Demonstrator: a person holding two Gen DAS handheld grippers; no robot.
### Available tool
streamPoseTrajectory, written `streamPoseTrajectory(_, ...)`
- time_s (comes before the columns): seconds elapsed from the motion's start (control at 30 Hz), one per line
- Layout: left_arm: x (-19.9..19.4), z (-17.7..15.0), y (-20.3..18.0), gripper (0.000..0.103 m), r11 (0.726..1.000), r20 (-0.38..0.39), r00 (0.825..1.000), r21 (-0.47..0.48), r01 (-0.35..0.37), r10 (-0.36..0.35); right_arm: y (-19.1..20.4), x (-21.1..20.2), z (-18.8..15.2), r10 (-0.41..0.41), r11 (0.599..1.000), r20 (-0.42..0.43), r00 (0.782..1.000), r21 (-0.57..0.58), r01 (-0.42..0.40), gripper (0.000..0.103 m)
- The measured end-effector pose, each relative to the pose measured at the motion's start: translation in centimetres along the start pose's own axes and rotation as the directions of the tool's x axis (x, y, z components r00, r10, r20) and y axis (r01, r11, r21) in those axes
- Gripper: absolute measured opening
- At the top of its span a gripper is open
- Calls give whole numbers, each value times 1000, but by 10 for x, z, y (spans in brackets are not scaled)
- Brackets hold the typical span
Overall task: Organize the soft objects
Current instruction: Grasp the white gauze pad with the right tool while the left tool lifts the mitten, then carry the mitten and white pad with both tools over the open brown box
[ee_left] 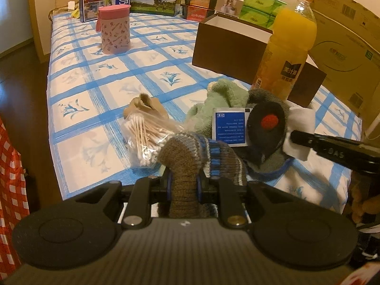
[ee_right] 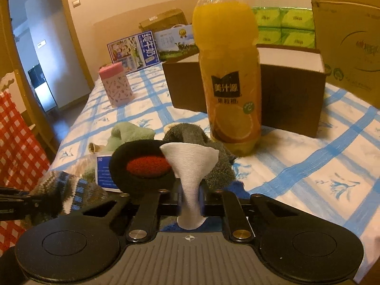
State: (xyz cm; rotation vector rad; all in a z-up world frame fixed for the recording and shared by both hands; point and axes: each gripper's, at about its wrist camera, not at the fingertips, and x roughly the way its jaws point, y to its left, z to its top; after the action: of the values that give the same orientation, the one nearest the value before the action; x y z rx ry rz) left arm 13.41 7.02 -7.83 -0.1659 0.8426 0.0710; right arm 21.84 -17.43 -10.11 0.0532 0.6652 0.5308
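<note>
**Both grippers have a soft thing and the box is waiting**

The big table point(ee_left: 99, 87) has a blue and white checked cloth on it. At the far side sits the open brown box point(ee_right: 292, 104), with its white inside showing. It looks like the place where the soft things should go, but that is only my guess. Right in front of the box stands a tall bottle of orange juice point(ee_right: 228, 76). It is upright and close to the pile.

The pile of soft things lies near the front edge of the table. There is a green fuzzy cloth point(ee_left: 213, 102), a grey fuzzy one point(ee_right: 190, 133), and a black round pad with a red spot point(ee_right: 144, 166). A blue and white packet point(ee_left: 229, 127) rests on the pile. A bag of cotton swabs point(ee_left: 144, 137) lies just beside it.

The left gripper point(ee_left: 182, 185) is squeezed shut on a striped sock point(ee_left: 190, 161), brown with blue bands. The sock bulges out above and below the fingers.

The right gripper point(ee_right: 191, 200) is pinched tight on a white cloth point(ee_right: 190, 163). The cloth fans out wide above the fingers. I cannot tell whether it is lifted off the pile yet, because the pile hides what is under it.

So the grabbing step is done. The next move is to lift both things and carry them to the box. The right hand has to go around or over the bottle so it does not tip. The grip must stay tight, since soft things slip.
</note>
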Motion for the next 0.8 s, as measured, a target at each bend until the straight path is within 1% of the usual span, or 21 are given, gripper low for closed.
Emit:
streamPoseTrajectory(0.17,-9,-4,-5,17,1000,3,1000,15,9,-9,-1,-26,-2,-6,1000,32,999,2,6,11)
streamPoseTrajectory(0.33,-27,-9,-15,17,999,25,999,43,33,-34,-7,-53,-7,-18,999,33,999,41,17,11)
streamPoseTrajectory(0.53,-58,-15,-26,17,996,68,996,71,58,-63,-3,-83,-14,-21,998,19,1000,56,20,11)
streamPoseTrajectory(0.63,-76,-18,-30,17,995,92,994,83,55,-62,4,-98,-15,-19,998,17,1000,53,18,11)
streamPoseTrajectory(0.8,-108,-19,-32,17,995,147,987,76,57,-67,12,-125,-16,-12,998,21,1000,57,11,11)
